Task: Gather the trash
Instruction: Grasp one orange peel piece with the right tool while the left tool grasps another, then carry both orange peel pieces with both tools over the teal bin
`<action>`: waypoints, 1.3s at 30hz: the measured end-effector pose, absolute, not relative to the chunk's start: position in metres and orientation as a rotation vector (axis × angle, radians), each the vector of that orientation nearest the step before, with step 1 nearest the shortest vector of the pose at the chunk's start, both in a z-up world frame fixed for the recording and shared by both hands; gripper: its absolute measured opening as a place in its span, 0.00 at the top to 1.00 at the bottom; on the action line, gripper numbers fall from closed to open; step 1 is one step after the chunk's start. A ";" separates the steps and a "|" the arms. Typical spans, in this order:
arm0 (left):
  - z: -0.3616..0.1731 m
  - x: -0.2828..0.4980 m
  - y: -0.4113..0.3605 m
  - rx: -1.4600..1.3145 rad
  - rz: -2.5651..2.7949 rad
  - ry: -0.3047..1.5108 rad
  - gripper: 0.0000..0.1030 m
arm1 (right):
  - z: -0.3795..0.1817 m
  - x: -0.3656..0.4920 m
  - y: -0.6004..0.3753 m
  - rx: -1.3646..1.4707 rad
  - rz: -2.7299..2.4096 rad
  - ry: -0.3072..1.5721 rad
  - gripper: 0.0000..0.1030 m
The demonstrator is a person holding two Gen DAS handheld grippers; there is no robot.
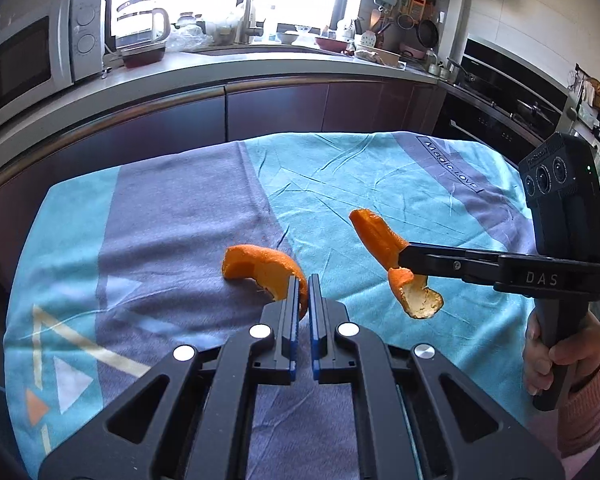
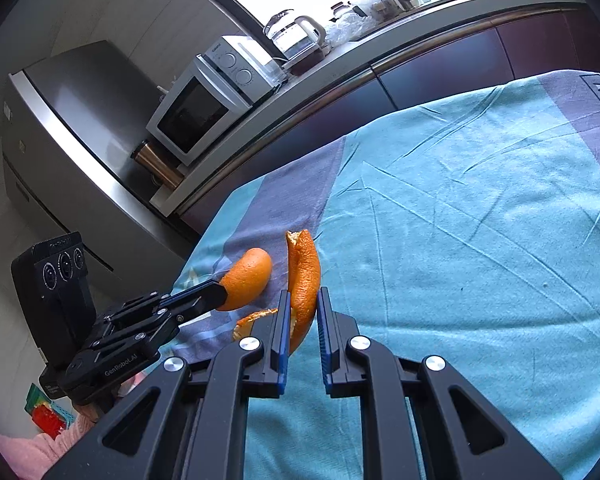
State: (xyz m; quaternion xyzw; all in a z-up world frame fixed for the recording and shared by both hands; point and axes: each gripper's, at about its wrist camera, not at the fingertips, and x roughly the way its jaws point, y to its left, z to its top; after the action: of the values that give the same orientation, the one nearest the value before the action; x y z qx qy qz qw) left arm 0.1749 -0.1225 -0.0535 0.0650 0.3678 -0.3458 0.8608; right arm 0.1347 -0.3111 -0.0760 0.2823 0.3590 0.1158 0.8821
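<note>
My left gripper [image 1: 304, 280] is shut on a curved piece of orange peel [image 1: 256, 268], held just above the cloth; the right wrist view shows the same gripper [image 2: 220, 296] pinching that peel [image 2: 248, 278]. My right gripper [image 2: 304, 294] is shut on a long strip of orange peel [image 2: 304, 276], which sticks up between the blue pads. From the left wrist view that strip [image 1: 380, 236] hangs in the air from the right gripper [image 1: 404, 260], its torn end [image 1: 420, 300] curling down.
A teal and grey tablecloth [image 1: 380, 184] covers the table. A hand in a pink sleeve [image 1: 560, 356] holds the right gripper's handle. Behind the table runs a kitchen counter [image 1: 260, 64] with a microwave [image 1: 36, 56] and a kettle [image 1: 140, 24]. A fridge [image 2: 72, 128] stands at the left.
</note>
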 end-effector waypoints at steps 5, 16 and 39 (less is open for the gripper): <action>-0.046 0.159 -0.090 0.096 -0.690 0.754 0.95 | -0.073 0.130 -0.298 0.592 0.273 0.744 0.89; -0.035 0.124 -0.033 0.042 -0.641 0.730 0.95 | -0.068 0.128 -0.263 0.572 0.347 0.747 0.89; -0.088 0.130 -0.042 0.090 -0.621 0.848 0.87 | -0.088 0.126 -0.243 0.561 0.344 0.809 0.89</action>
State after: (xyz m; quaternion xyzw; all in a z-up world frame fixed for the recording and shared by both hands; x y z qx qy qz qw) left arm 0.1305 -0.0424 -0.0879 0.0431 0.4044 -0.2961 0.8642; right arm 0.1258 -0.2426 -0.0882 0.2679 0.3865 0.1645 0.8670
